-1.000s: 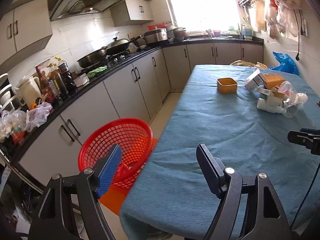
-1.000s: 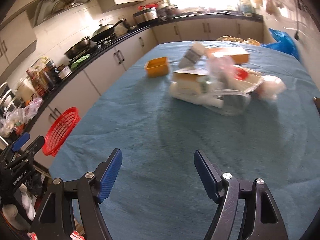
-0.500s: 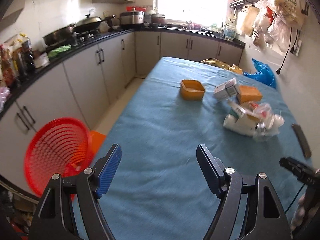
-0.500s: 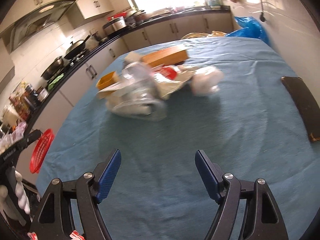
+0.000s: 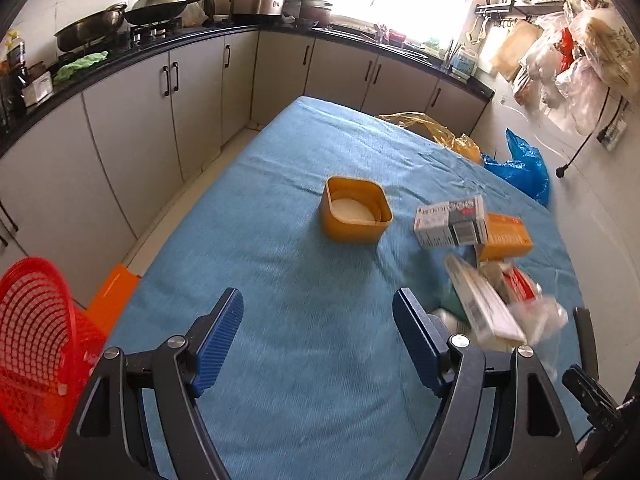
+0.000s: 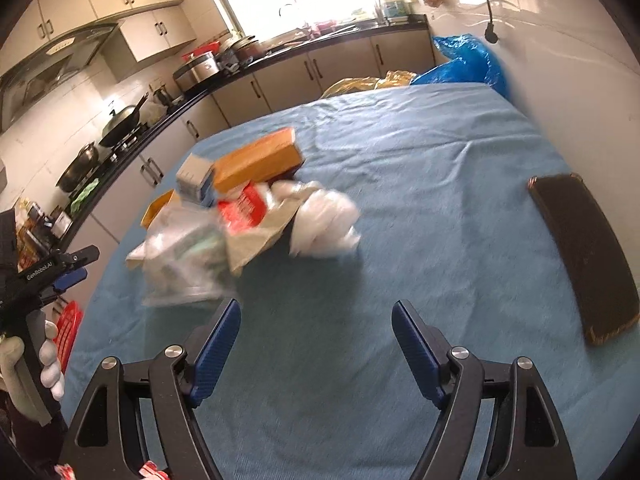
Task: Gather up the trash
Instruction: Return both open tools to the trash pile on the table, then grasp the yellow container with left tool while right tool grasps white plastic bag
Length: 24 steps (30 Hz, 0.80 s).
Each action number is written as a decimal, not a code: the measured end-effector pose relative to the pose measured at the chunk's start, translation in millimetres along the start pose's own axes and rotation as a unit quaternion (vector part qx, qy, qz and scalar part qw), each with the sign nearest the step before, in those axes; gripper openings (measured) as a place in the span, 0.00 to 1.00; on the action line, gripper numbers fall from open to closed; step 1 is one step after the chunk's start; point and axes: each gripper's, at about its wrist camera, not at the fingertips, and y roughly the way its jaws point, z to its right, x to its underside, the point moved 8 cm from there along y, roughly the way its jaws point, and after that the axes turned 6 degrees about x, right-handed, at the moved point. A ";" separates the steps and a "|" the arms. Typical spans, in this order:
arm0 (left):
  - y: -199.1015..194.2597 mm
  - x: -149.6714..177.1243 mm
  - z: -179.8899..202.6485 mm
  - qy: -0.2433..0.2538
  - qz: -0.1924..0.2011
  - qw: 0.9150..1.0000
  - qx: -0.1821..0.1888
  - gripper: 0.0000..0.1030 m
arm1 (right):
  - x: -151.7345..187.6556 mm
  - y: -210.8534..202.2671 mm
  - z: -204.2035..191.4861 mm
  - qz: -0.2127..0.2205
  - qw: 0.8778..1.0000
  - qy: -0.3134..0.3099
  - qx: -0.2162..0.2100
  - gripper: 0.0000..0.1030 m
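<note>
Across the blue-clothed surface (image 6: 420, 184), filling most of both frames, nothing had yet been collected. At the lower left of the left view stood the red basket (image 5: 32, 344), off the surface's edge. Right of centre there lay the trash pile (image 5: 480, 276): a grey carton (image 5: 450, 222), an orange box (image 5: 506, 236), crumpled plastic (image 6: 324, 224); the yellow tub (image 5: 354, 210) sat apart at centre. The left gripper (image 5: 318, 336) and right gripper (image 6: 316, 338) each had fingers spread, empty. Approach seemed the step; next, close on one piece, then carry it to the basket.
</note>
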 end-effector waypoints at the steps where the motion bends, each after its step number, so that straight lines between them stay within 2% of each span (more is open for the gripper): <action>1: 3.4 -3.2 -0.4 -0.003 -0.001 1.000 0.001 0.74 | -4.8 2.1 1.5 0.003 1.000 0.003 0.002 0.80; 8: 54.1 -43.2 -3.4 -0.033 -0.006 0.999 0.008 0.74 | -32.8 34.1 12.2 -0.005 0.999 0.046 -0.008 0.80; 14: 98.7 -57.0 0.9 -0.042 -0.033 0.998 0.027 0.74 | -33.9 54.6 18.5 -0.026 0.998 0.052 -0.011 0.78; 16: 112.1 -57.5 5.9 -0.042 -0.045 0.997 0.036 0.71 | -35.4 57.4 20.3 -0.025 0.998 0.054 -0.012 0.74; 18: 119.5 -55.5 10.1 -0.037 -0.053 0.997 0.037 0.59 | -37.0 58.2 20.0 -0.022 0.998 0.055 -0.019 0.66; 20: 123.8 -52.9 13.3 -0.032 -0.056 0.997 0.031 0.46 | -37.9 58.1 17.5 -0.019 0.998 0.050 -0.025 0.49; 21: 123.7 -52.2 14.3 -0.029 -0.055 0.998 0.026 0.27 | -37.6 58.0 14.7 -0.019 0.998 0.046 -0.032 0.33; 23: 122.9 -46.7 17.9 -0.034 -0.069 0.996 0.043 0.07 | -36.5 57.3 11.8 -0.020 0.998 0.044 -0.040 0.31; 24: 120.2 -44.3 17.6 -0.039 -0.071 0.996 0.047 0.07 | -36.6 55.6 11.9 -0.016 0.998 0.047 -0.044 0.27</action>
